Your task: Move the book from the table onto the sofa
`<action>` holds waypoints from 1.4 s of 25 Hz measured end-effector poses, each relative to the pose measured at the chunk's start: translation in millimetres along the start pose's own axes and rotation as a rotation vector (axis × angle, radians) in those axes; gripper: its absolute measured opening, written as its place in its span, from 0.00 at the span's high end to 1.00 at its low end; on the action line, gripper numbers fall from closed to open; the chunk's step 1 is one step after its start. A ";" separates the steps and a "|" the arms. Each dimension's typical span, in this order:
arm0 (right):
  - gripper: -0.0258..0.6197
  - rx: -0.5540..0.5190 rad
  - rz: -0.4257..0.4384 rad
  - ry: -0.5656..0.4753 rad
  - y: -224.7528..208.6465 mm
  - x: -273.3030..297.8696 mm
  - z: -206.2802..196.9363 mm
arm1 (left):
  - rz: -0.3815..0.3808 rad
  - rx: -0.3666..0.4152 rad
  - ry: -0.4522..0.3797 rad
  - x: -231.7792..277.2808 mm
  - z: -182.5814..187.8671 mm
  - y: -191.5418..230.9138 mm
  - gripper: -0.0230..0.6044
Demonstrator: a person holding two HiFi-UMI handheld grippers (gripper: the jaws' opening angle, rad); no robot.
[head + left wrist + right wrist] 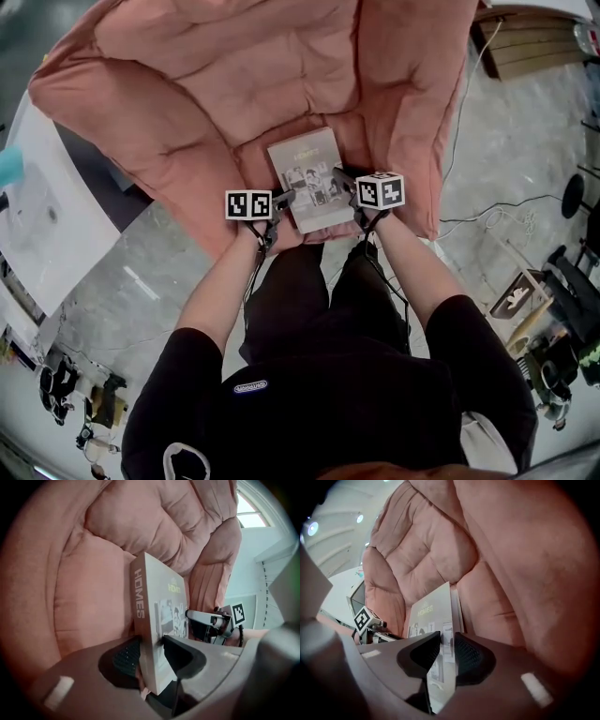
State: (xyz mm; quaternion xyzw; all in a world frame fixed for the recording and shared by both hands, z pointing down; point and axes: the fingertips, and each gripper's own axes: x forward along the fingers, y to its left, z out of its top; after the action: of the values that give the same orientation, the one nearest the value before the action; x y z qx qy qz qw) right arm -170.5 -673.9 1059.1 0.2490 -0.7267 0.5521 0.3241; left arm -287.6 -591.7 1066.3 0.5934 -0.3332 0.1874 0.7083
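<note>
- Pink padded sofa (pixel 178 84) fills most of my head view, and the book (pixel 307 178) is cover-up over the middle of the seat cushion, close to the front lip.
- Left gripper (pixel 152 651) is clamped on the spine side, with a pad pressed on each face. Right gripper (pixel 443 651) is pinched narrow on the opposite edge, cover and pages between its pads.
- No view tells me whether the underside is touching the cushion. I'd call this the set-down step, with nothing let go yet.
- To do it well, I'd hold both ends level and lower slowly until the cushion takes the weight.
- The padding looks soft and tufted, so a book left near the lip could tip toward me. I'd aim for the flatter patch a bit further back.
- Each gripper has one jaw under the book. I'd open both together, only enough to clear the covers.
- Then I'd back straight out along the book's plane, so the lower pads don't drag or flip it.
</note>
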 end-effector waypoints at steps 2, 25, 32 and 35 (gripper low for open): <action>0.77 -0.037 -0.035 0.019 -3.2 1.7 -5.3 | 0.012 -0.008 0.000 4.0 -0.9 3.6 0.69; 0.74 -0.205 0.017 -0.178 85.7 -139.7 -9.0 | 0.101 0.065 -0.182 -82.7 -49.9 -48.9 0.73; 0.76 -0.452 0.066 -0.312 155.7 -235.5 16.1 | 0.217 0.391 -0.243 -139.2 -58.3 -129.8 0.78; 0.77 -0.506 0.078 -0.359 174.7 -280.8 15.0 | 0.225 0.504 -0.276 -155.8 -58.6 -178.0 0.78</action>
State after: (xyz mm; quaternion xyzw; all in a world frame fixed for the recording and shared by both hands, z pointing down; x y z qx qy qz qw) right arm -112.3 -640.7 735.0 0.2261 -0.8957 0.3128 0.2209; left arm -265.5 -555.0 826.4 0.7297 -0.4327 0.2592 0.4617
